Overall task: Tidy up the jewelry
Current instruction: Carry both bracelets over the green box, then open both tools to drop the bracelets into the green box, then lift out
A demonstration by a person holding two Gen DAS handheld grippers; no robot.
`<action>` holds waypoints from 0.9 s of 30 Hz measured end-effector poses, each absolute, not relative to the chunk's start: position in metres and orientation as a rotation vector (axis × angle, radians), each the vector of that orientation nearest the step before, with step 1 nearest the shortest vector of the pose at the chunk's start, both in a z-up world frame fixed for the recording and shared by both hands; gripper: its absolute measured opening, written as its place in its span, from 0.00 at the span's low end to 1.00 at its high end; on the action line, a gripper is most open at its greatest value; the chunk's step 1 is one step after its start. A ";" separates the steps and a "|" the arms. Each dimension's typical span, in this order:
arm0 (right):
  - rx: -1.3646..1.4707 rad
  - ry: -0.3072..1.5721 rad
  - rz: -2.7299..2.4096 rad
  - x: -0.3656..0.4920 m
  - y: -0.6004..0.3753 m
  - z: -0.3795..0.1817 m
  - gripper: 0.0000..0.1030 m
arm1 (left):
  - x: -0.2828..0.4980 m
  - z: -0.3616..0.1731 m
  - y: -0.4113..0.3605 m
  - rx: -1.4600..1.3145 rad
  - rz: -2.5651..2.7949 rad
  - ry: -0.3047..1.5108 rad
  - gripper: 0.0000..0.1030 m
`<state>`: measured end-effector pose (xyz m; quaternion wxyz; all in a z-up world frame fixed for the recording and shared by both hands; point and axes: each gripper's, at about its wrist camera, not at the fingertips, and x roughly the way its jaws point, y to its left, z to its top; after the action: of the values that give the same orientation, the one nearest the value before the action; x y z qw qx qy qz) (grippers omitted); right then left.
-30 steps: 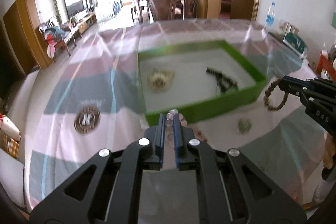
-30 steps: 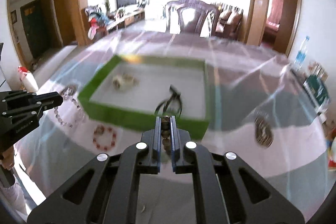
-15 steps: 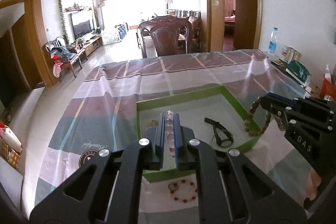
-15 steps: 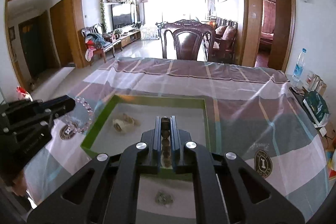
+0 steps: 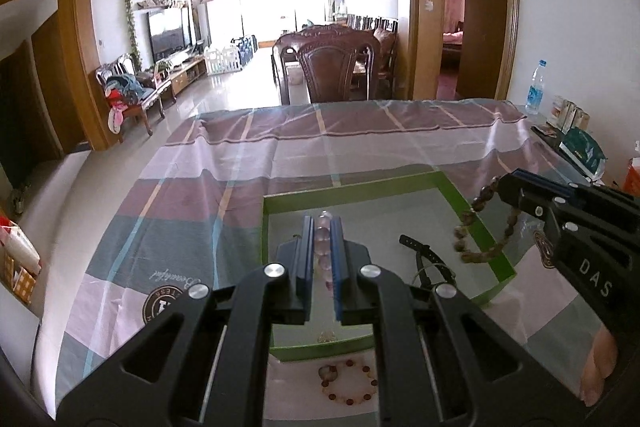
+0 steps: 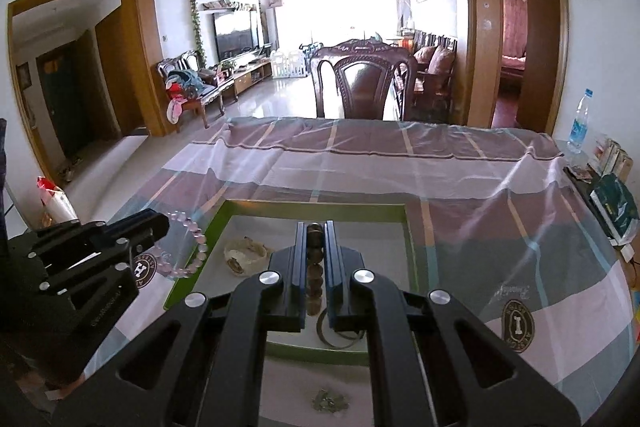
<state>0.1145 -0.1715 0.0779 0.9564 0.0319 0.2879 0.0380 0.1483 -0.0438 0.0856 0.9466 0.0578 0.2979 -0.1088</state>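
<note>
My left gripper (image 5: 323,227) grasps pink bracelet (image 6: 188,251), right gripper (image 6: 316,231) brown bracelet (image 5: 480,227), over green tray (image 5: 468,203); red bracelet (image 5: 348,383) remains near tablecloth (image 5: 240,163) front edge.

On the side of the right gripper (image 5: 516,193), at the right edge of your left wrist view, you can read the white letters "DAS". The tablecloth (image 6: 360,163) carries round dark emblems: the one at near right in your right wrist view (image 6: 517,320) shows a large "I", and the one at near left (image 6: 145,265) shows an "H". The ring lettering and the cursive script beside them are too small and upside down to read.
</note>
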 end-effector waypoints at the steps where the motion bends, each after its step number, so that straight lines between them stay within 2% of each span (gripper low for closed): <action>1: 0.067 0.593 0.081 0.117 -0.171 0.075 0.08 | 0.152 0.083 -0.044 0.116 -0.220 0.615 0.08; 17: 0.086 0.778 0.111 0.177 -0.158 0.010 0.08 | 0.216 0.012 -0.034 0.065 -0.235 0.818 0.08; 24: 0.071 0.824 0.084 0.185 -0.157 -0.008 0.08 | 0.224 -0.007 -0.033 0.063 -0.233 0.854 0.09; 25: 0.060 0.822 0.078 0.184 -0.157 -0.008 0.08 | 0.222 -0.006 -0.034 0.066 -0.233 0.850 0.16; 26: 0.048 0.817 0.066 0.182 -0.156 -0.007 0.13 | 0.220 -0.005 -0.034 0.067 -0.230 0.844 0.25; 27: 0.031 0.809 0.051 0.178 -0.155 -0.005 0.28 | 0.215 -0.002 -0.034 0.073 -0.222 0.830 0.39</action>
<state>0.1776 -0.1555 -0.0045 0.9189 0.0148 0.3934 0.0248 0.2149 -0.0341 -0.0022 0.9085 0.0355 0.4022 -0.1074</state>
